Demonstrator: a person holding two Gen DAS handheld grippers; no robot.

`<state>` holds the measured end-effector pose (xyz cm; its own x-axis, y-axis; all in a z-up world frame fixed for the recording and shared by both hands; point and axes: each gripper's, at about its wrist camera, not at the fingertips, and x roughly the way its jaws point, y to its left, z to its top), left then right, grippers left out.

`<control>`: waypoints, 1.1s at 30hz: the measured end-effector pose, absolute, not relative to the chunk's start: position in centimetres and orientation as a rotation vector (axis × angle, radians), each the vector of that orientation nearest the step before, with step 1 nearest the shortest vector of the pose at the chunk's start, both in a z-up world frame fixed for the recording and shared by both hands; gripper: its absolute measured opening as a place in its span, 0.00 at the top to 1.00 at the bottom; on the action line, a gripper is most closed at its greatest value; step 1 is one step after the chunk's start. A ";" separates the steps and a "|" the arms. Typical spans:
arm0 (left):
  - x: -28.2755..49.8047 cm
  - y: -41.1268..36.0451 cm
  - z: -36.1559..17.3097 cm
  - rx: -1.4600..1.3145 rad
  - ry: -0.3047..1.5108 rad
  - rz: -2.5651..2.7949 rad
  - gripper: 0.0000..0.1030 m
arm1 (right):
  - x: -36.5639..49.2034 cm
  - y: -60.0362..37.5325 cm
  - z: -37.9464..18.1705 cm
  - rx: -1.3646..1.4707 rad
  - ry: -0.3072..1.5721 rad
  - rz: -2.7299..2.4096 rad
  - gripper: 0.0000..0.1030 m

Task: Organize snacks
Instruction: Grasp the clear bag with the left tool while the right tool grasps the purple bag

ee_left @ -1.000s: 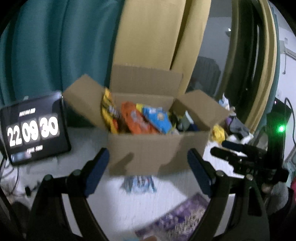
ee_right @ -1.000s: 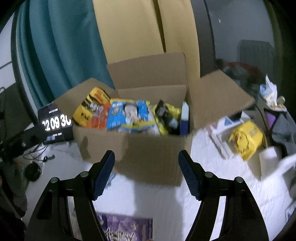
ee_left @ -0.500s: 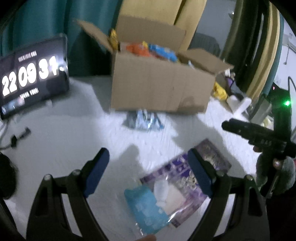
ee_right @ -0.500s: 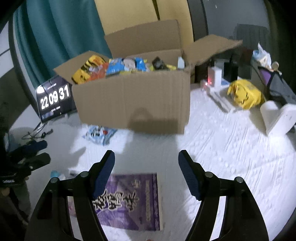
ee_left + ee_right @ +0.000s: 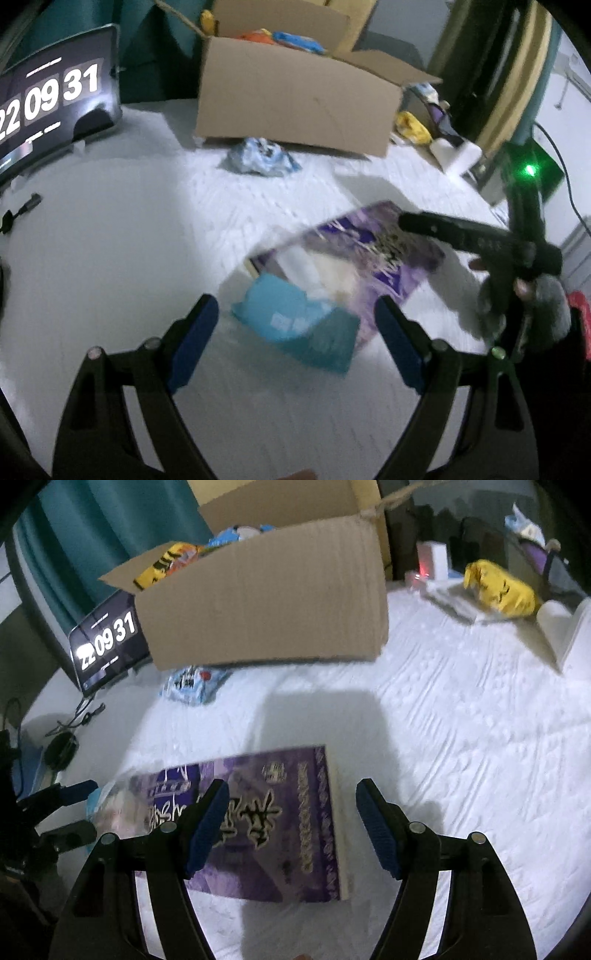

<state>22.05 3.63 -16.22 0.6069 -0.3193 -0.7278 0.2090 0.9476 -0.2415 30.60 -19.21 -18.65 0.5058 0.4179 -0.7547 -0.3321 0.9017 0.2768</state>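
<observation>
An open cardboard box [image 5: 295, 96] full of bright snack bags stands at the back of the white surface. In front of it lies a blue-white packet [image 5: 258, 158]. Nearer me, a flat purple box [image 5: 391, 251] lies on the surface, with a teal and clear packet [image 5: 295, 325] resting on its near corner. My left gripper [image 5: 295, 317] is open above that teal packet, pads clear of it. My right gripper [image 5: 291, 801] is open over the purple box [image 5: 280, 812], touching nothing. The cardboard box [image 5: 266, 609] and blue-white packet [image 5: 192, 683] also show in the right wrist view.
A tablet clock [image 5: 48, 99] leans at the back left, with cables [image 5: 62, 746] beside it. To the right of the cardboard box lie a yellow bag [image 5: 498, 587] and a white holder [image 5: 569, 631]. A device with a green light [image 5: 530, 170] stands far right.
Both grippers have sunk and tipped downward, away from the box top toward the white surface. The purple box and the teal packet have come into view beneath them.
</observation>
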 end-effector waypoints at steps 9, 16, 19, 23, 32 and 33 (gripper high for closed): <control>23.2 2.5 -16.1 -0.063 0.844 -0.319 0.15 | 30.5 -18.8 -18.8 0.084 0.942 0.469 0.20; 25.4 2.1 -17.4 -0.073 0.900 -0.303 0.16 | 30.4 -18.5 -18.7 0.117 0.958 0.527 0.18; 25.5 0.9 -17.6 0.010 0.904 -0.273 0.21 | 30.3 -18.2 -18.7 0.137 0.967 0.546 0.18; 25.6 0.7 -17.7 0.027 0.898 -0.264 0.26 | 29.8 -16.7 -18.6 0.153 0.978 0.609 0.18; 25.2 2.0 -17.3 -0.039 0.872 -0.233 0.44 | 28.7 -13.8 -18.5 0.096 0.981 0.680 0.77; 25.1 2.1 -17.2 -0.054 0.869 -0.236 0.44 | 28.4 -13.6 -18.3 0.082 0.972 0.681 0.78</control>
